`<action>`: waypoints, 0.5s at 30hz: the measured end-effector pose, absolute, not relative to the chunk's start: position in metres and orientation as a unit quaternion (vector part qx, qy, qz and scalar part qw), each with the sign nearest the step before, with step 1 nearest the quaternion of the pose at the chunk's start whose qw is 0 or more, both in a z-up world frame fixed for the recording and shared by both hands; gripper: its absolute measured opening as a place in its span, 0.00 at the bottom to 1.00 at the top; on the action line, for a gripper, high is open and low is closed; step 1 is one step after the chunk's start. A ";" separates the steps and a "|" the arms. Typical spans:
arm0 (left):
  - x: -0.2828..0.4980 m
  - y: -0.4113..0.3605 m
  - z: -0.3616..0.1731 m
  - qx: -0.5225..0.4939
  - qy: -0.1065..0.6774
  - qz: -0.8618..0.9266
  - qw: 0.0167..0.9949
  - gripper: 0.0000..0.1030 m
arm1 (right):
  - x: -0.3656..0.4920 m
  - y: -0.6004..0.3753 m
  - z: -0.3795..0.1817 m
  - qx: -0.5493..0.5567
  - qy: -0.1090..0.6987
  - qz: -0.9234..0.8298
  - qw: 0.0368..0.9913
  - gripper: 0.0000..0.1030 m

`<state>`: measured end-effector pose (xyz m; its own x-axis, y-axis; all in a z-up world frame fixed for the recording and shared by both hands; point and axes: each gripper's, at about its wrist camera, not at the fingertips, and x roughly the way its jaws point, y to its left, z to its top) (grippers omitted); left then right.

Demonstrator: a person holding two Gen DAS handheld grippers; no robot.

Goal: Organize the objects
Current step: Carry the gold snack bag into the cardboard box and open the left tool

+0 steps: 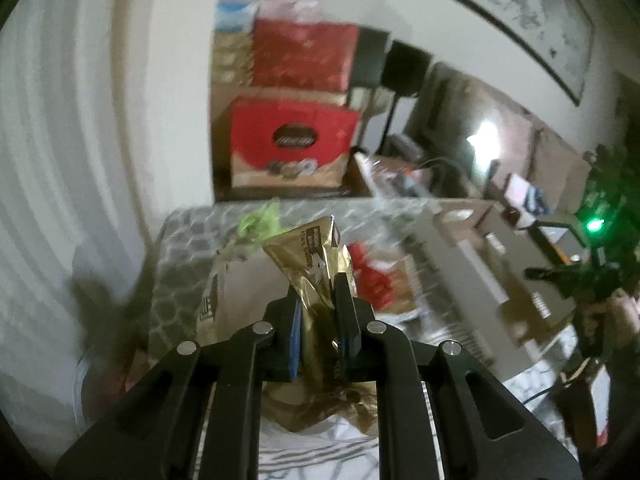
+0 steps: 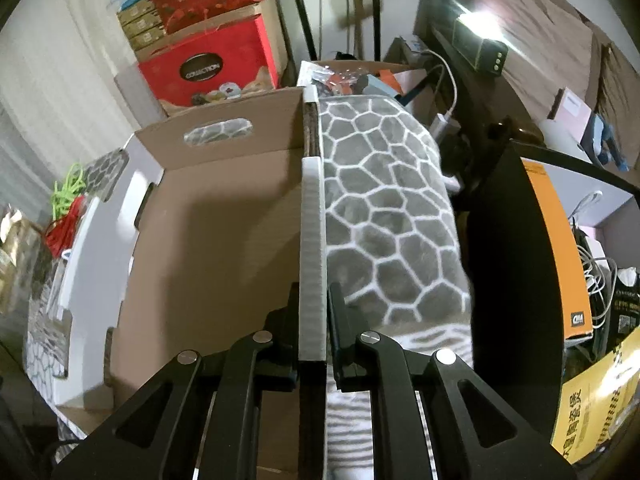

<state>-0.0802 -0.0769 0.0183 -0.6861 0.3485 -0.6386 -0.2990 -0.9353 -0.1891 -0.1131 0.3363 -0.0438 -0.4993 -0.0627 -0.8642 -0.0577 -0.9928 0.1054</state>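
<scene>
The left gripper point(image 1: 316, 300) is clamped on a crumpled gold foil snack packet point(image 1: 316, 264), its two fingers pinching the packet's narrowed waist, with the printed top standing above the fingertips and the wrinkled bottom hanging beneath. The packet is held in the air over a grey blanket with a white pebble pattern point(image 1: 180, 264), where a second gold packet, a red wrapper point(image 1: 370, 276) and a tuft of bright green strands point(image 1: 260, 220) lie; this view is blurred and finer detail cannot be read. The right gripper point(image 2: 313, 300) is closed on the white-edged side wall of an open brown cardboard box point(image 2: 224, 232), one finger inside the box and one outside against the blanket. The box interior appears empty as far as the right wrist view shows. Judgement: the foil packet is light, soft and slick, and it deforms under pressure, so the waist grip is sound but any contents could be crushed if squeezed harder; a hold on the sealed end seam would be gentler. The box wall is stiff corrugated board and light enough to steady by its rim. Stacked red gift cartons point(image 2: 208, 68) stand beyond the box.
</scene>
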 end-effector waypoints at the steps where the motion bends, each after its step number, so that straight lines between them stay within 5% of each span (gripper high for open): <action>1: -0.080 -0.070 0.028 -0.348 -0.032 0.918 0.187 0.12 | -0.112 0.335 -0.044 0.500 -0.061 -0.864 0.003 0.11; 15: -0.121 0.091 0.076 -0.341 0.060 0.887 0.307 0.09 | -0.102 0.333 -0.046 0.498 -0.080 -0.863 0.022 0.12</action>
<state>-0.1205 0.0907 0.0758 -0.5797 0.5028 -0.6413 -0.5847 -0.8048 -0.1024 -0.1019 0.3335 -0.0458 -0.5024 -0.1173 -0.8566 -0.0419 -0.9863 0.1596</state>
